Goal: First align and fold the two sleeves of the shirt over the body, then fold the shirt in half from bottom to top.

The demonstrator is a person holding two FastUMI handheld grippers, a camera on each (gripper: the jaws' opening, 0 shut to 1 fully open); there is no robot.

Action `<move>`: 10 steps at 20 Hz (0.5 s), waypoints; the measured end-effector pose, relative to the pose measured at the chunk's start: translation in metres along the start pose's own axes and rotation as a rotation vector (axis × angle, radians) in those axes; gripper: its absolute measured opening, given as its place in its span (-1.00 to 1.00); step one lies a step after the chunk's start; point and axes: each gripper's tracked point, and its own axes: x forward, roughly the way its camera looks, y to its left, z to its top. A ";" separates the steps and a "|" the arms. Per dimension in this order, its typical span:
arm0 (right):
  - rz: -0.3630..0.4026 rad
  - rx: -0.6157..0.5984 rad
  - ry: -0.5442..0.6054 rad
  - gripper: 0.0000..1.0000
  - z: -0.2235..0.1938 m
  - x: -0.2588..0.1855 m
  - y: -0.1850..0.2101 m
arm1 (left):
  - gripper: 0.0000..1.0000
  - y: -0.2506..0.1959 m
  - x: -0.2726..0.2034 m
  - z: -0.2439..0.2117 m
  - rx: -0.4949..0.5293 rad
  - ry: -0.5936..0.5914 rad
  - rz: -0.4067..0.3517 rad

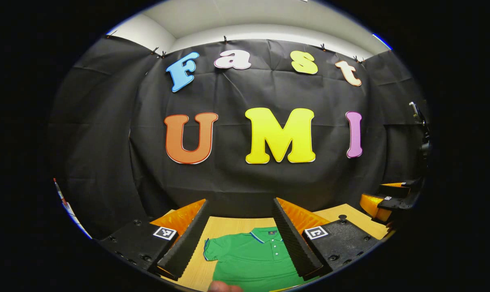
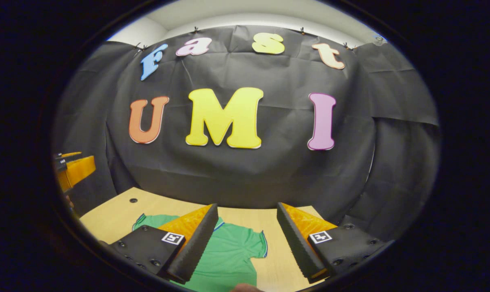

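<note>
Green shirt (image 1: 253, 259) lies flat on the table (image 1: 228, 227), collar far, both sleeves out. Left gripper (image 1: 240, 239) and right gripper (image 2: 245, 243) hover above it, jaws apart, empty. No folds done; everything's left.

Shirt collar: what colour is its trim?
Blue and white striping edges the green shirt's collar, clearest in the left gripper view.

Two handheld claws, each a matched pair of wedge-shaped fingers

The left claw (image 1: 245, 239) and the right claw (image 2: 247, 247) each have two long fingers with ribbed inner faces and ridged outer sides. Each finger is fixed to a flat black plate with round screws, and each plate carries a small square black-and-white marker (image 1: 165, 232) near the finger's base.
</note>
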 end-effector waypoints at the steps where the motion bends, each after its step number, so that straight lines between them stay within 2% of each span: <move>1: 0.010 -0.001 0.029 0.84 -0.012 0.007 -0.003 | 0.96 0.000 0.001 -0.002 0.001 0.008 0.004; 4: 0.017 0.015 0.113 0.86 -0.048 0.029 -0.018 | 0.96 0.003 0.003 -0.008 0.018 0.031 0.019; 5: 0.014 0.025 0.137 0.92 -0.060 0.035 -0.024 | 0.96 0.005 0.004 -0.010 0.026 0.036 0.027; 10: 0.011 0.031 0.226 0.84 -0.102 0.074 -0.050 | 0.97 -0.001 0.009 -0.018 0.041 0.062 0.039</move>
